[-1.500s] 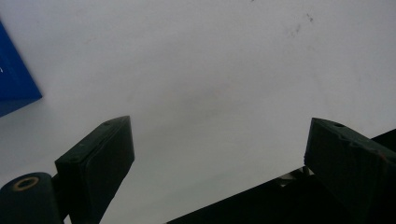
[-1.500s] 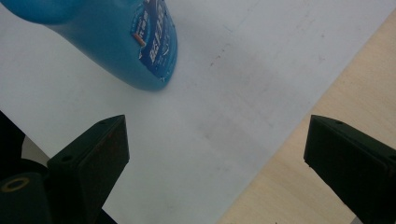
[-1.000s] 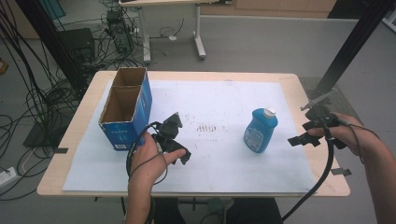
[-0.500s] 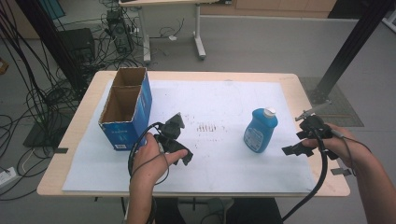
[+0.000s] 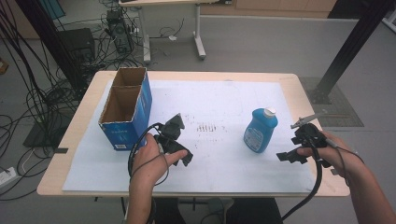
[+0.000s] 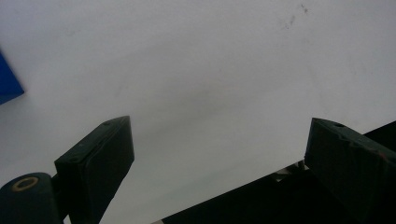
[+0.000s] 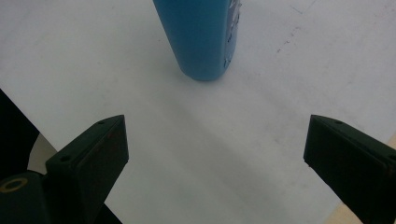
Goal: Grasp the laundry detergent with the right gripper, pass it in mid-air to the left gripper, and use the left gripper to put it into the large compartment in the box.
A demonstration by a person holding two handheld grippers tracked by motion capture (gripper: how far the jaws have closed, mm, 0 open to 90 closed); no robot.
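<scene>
Bottle (image 5: 260,130) stands near right hand-held gripper (image 5: 293,150), apart.

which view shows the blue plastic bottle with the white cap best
The high view: the whole blue plastic bottle with the white cap stands upright on the white sheet. The right gripper view gives its lower body only; the left gripper view gives white sheet.

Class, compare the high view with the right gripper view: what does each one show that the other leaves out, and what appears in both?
High view alone: the cardboard box at the table's left, the bottle's white cap, both hands, and the left gripper.

Right gripper view alone: a close look at that gripper's black pads, standing wide apart with nothing between them.

Both: the blue bottle upright on the white sheet, and the right gripper short of it.
</scene>
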